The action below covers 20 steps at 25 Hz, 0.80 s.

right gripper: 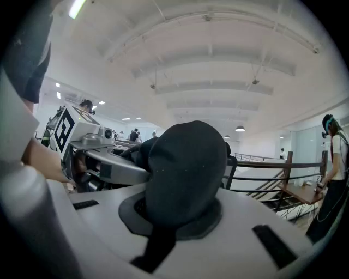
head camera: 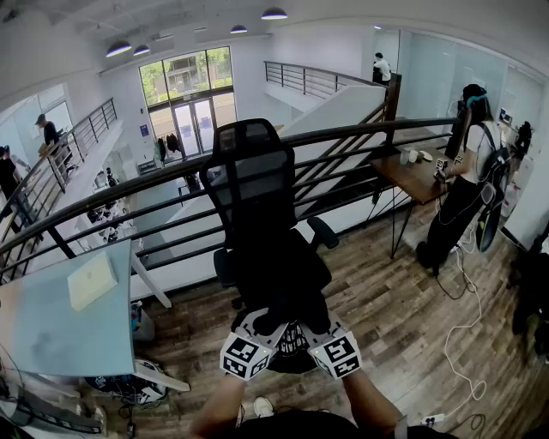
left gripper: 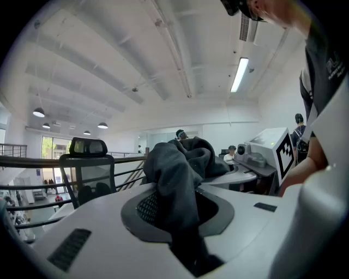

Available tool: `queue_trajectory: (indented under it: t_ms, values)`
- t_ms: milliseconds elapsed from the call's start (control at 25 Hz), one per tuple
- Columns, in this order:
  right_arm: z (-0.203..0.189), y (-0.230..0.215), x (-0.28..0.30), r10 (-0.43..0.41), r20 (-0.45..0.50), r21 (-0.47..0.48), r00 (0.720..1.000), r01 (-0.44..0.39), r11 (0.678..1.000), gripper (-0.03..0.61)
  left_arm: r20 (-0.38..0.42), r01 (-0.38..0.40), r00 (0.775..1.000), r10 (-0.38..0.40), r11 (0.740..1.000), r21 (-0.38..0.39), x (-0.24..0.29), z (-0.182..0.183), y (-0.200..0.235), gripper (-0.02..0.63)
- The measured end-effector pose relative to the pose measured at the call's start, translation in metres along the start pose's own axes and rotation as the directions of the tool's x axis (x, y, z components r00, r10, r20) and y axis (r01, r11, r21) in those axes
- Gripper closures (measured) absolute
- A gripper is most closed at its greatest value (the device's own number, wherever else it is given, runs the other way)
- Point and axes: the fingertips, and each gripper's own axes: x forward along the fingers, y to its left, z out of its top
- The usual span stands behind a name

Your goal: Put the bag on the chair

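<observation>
1 chair (head camera: 253,184) backs onto the railing (head camera: 154,178); bag (left gripper: 174,174) before it, desk (head camera: 51,326) left.

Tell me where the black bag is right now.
In the head view the black bag is low centre, pinched between the left gripper and right gripper, right by the seat of the black office chair.

Bright open office on an upper level. A wood plank floor (head camera: 403,300) runs to a dark metal railing (head camera: 129,190) above a lower hall. White walls, tall windows (head camera: 187,77) at the far end, round ceiling lamps (head camera: 274,15). A pale table (head camera: 51,326) holding a white box (head camera: 91,279) stands left; a wooden desk (head camera: 416,176) stands right, with a person (head camera: 467,171) beside it.
</observation>
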Motion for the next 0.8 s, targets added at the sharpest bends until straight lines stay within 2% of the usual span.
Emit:
queue_trajectory:
  t_ms: [560,800]
  values:
    - [0.01,0.002,-0.003,0.007,0.049,0.01,0.999,-0.007,1.0,0.538,0.026,-0.011,1.0,0.011,1.0,0.024,-0.01,0.014,-0.001,0.523]
    - [0.014,0.008,0.005,-0.004,0.054,0.014,0.999,0.004,1.0,0.537,0.029,0.018,0.999,-0.019,0.999,0.044,-0.016,0.015,0.007,0.523]
